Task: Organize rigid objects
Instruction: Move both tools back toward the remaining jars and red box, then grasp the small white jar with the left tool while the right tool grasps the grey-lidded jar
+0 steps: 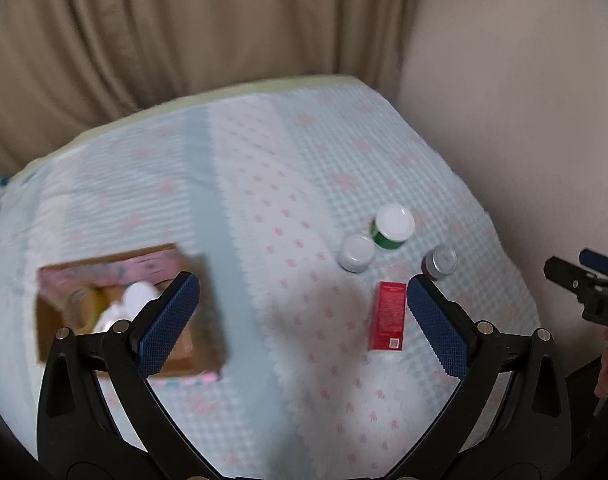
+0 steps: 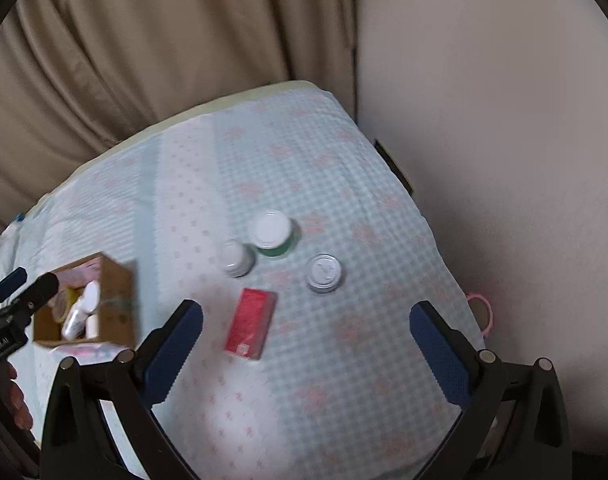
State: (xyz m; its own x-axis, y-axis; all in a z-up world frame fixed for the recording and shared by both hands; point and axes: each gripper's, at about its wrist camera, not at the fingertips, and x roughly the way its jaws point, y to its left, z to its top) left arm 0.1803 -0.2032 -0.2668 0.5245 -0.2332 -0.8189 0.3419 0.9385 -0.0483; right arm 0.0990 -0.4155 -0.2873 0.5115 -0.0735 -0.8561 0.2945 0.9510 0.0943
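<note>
On a table draped in a pale blue and white cloth with pink motifs, a red box lies flat, its printing too blurred to read beyond a small white square code patch at its near end. The only legible writing is on the gripper bodies: "DA" on the right gripper's housing seen from the left wrist view, and letters ending in "Robot.AI" on the left gripper's housing in the right wrist view. The left gripper hovers with jaws spread wide and empty, the red box just inside its right finger and a cardboard box holding white bottles behind its left finger. The right gripper is likewise splayed and empty, the red box between its fingers, nearer the left. Beyond stand a green white-capped jar, a small white bottle and a dark silver-lidded jar
</note>
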